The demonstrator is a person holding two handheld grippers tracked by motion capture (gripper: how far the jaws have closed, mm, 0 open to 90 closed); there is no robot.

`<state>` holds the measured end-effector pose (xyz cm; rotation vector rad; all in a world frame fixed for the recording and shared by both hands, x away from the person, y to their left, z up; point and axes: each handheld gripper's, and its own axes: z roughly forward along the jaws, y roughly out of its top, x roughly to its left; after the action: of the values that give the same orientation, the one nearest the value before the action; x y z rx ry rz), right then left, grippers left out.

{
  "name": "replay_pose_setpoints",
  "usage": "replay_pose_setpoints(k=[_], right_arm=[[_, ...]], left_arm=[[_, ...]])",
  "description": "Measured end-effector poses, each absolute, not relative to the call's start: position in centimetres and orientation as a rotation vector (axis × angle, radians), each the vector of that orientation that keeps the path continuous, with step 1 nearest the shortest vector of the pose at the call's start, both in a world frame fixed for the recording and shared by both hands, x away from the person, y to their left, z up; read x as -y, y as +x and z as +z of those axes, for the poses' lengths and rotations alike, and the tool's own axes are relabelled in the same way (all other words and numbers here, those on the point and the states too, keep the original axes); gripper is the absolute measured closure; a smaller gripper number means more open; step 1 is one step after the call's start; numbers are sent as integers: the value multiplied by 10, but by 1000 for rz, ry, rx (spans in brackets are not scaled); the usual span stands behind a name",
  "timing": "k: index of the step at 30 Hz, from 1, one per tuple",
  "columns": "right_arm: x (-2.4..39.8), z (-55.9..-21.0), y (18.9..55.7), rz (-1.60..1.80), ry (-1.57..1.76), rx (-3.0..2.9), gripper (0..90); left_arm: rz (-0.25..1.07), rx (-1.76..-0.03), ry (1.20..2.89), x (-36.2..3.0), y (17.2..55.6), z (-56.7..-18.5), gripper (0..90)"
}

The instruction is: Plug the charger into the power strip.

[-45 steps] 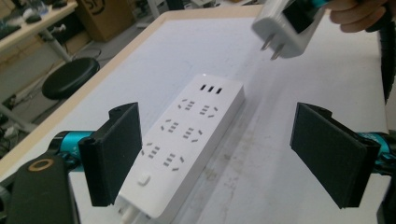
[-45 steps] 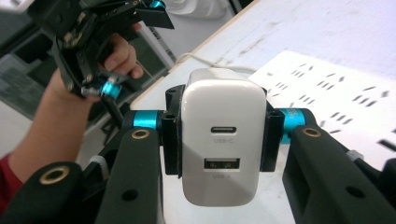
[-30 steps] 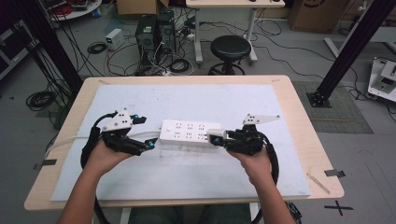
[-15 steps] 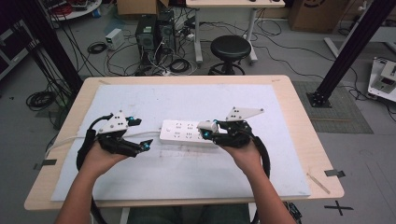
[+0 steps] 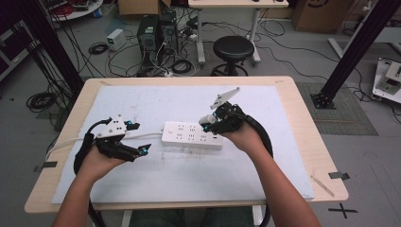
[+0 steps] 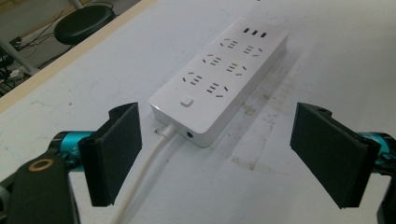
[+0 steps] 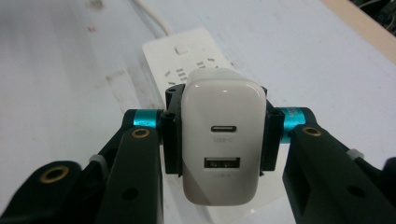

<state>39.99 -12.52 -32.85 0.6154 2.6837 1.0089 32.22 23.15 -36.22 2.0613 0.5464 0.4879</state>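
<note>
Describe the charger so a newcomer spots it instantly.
On the white mat covering the wooden table, find the white power strip at centre. Above its right end, the right gripper clamps a small white USB charger, marked by two ports on its face.

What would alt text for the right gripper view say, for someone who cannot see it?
Two black tongs clamp a white USB charger by its sides, its USB-C and USB-A ports facing the camera. Behind it, a white power strip lies on the pale table cover, its cord running off the top edge.
</note>
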Motion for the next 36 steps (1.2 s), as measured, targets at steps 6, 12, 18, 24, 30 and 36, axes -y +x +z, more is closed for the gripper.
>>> replay_pose_setpoints(k=[6, 12, 18, 24, 30, 36], right_arm=[[110, -331, 423, 766, 516, -2798, 630], [94, -338, 443, 555, 414, -2913, 630], [80, -344, 454, 408, 285, -2983, 629], [70, -346, 464, 320, 211, -3010, 629], [66, -348, 471, 264, 201, -3040, 630], [64, -352, 475, 240, 175, -3058, 630]], left_arm=[[480, -545, 2075, -231, 323, -367, 166], [466, -549, 2082, -231, 324, -372, 166], [464, -557, 2081, -233, 325, -373, 166], [457, -564, 2071, -236, 325, -375, 166], [451, -575, 2073, -240, 327, -378, 167], [444, -580, 2073, -241, 329, -380, 166]])
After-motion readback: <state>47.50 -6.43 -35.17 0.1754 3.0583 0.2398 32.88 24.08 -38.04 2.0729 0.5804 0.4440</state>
